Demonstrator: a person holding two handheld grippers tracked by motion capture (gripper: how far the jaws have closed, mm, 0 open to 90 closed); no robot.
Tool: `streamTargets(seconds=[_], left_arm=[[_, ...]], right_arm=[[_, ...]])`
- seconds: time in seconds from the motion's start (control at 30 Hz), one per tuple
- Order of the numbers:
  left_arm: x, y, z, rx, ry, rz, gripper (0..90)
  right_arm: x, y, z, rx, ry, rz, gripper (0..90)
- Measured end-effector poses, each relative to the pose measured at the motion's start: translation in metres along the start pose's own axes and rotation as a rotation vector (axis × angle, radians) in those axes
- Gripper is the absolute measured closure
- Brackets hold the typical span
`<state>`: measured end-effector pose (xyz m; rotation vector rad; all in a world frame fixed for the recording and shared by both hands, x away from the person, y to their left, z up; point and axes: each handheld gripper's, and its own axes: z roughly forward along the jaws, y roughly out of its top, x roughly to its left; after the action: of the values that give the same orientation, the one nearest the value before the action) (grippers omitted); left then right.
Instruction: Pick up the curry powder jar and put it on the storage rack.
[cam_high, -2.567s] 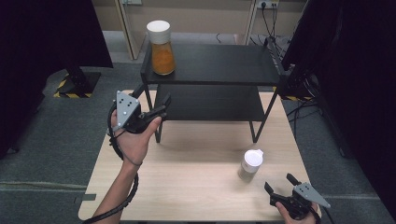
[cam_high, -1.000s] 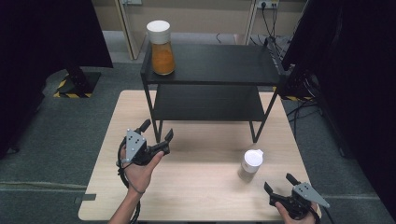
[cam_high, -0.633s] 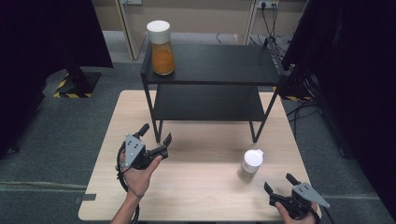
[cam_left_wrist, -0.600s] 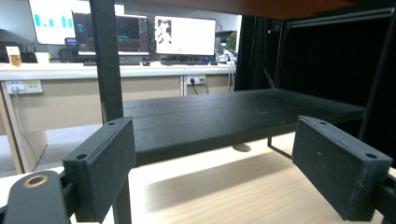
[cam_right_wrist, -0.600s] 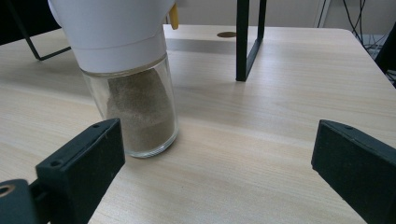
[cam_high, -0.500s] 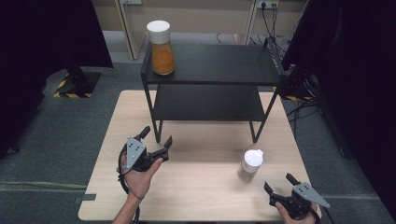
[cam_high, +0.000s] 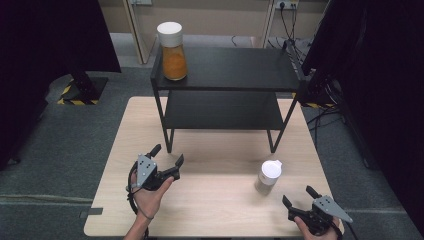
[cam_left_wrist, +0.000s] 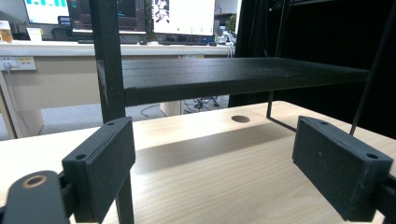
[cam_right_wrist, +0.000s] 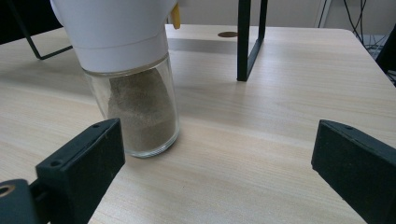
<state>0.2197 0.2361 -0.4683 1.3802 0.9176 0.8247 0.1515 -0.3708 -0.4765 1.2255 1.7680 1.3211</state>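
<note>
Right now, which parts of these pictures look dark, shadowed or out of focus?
In the high view, both sides beyond the table sink into near black, while the wooden top is evenly lit. In the left gripper view, the black shelf casts a soft shadow on the wood and the monitors behind glare white. In the right gripper view, the spice jar is cropped at the top and the near jaws look slightly soft.

2 black grippers, grey triangular plates, black cables, screw-holed pads.
</note>
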Motion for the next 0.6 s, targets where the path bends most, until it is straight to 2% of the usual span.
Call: streamTargets(seconds=[0.6], left_arm=[[-0.003,-0.026,-0.002,0.056,0.006,-0.014,12.7]], right_arm=[[-0.001,-0.002,-0.001,-0.011,0.003,0.004,2.8]])
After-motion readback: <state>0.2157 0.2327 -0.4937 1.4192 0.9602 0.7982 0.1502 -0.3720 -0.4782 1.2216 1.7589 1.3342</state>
